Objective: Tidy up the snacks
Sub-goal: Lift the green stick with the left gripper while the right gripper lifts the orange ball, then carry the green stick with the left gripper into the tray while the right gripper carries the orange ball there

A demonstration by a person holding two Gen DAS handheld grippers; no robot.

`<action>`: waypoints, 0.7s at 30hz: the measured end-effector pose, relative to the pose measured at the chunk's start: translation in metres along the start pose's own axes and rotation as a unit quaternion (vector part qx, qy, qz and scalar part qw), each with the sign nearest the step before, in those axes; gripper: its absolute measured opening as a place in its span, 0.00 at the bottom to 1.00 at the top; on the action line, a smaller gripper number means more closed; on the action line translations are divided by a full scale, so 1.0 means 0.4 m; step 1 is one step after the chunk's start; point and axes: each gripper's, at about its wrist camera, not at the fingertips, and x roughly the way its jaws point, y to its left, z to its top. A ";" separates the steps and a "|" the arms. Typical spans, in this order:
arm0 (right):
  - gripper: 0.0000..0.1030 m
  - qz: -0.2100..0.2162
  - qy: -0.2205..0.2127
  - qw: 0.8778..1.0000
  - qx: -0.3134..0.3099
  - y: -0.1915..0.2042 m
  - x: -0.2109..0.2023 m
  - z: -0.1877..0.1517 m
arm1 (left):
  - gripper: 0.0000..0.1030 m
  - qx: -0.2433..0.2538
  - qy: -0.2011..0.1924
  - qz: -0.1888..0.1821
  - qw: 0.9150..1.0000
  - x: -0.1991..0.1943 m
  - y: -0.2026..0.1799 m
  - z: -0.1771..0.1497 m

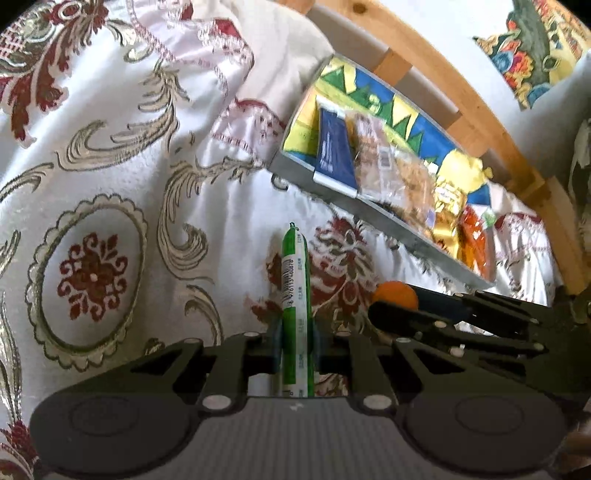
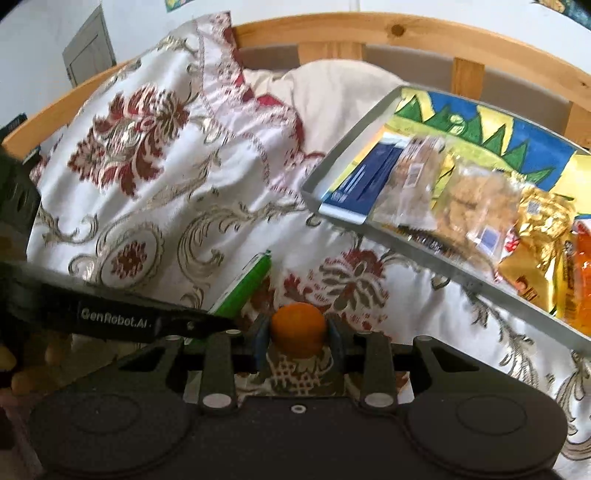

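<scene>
A green stick snack [image 1: 295, 295] is clamped between the fingers of the left gripper [image 1: 295, 350], with its tied tip pointing away from the camera and a barcode strip visible along its side. In the right wrist view the same stick [image 2: 245, 286] is seen slanting up from the left gripper's dark body [image 2: 110, 317], which bears white lettering.

A small round orange [image 2: 298, 328] is clamped between the blue-padded fingers of the right gripper [image 2: 298, 338]. From the left wrist view, the orange [image 1: 395, 293] is seen at the tip of the right gripper, just to the right of the green stick.

Both grippers are held above a bed covered with a white bedspread [image 1: 122, 177] patterned in red and gold. A grey tray [image 2: 332, 177] with a colourful lining lies on the bedspread beyond the grippers, near the wooden bed frame [image 2: 369, 33]. In the tray are laid a blue packet [image 2: 365, 192], clear bags of brown biscuits [image 2: 476, 206], a gold packet [image 2: 535, 236] and an orange packet [image 2: 581, 288]. A pale pillow [image 2: 332, 96] is seen behind the bedspread.
</scene>
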 end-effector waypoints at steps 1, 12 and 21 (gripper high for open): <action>0.35 0.000 -0.004 1.000 0.004 -0.006 -0.005 0.005 | 0.17 -0.003 -0.005 -0.001 1.000 -0.005 -0.002 -0.001; 0.35 -0.038 -0.094 0.994 0.032 -0.139 -0.106 0.096 | 0.17 -0.004 -0.086 0.019 0.996 -0.015 -0.132 0.078; 0.35 -0.057 -0.151 0.975 0.150 -0.398 -0.190 0.118 | 0.17 0.016 -0.112 -0.018 0.993 0.108 -0.309 0.230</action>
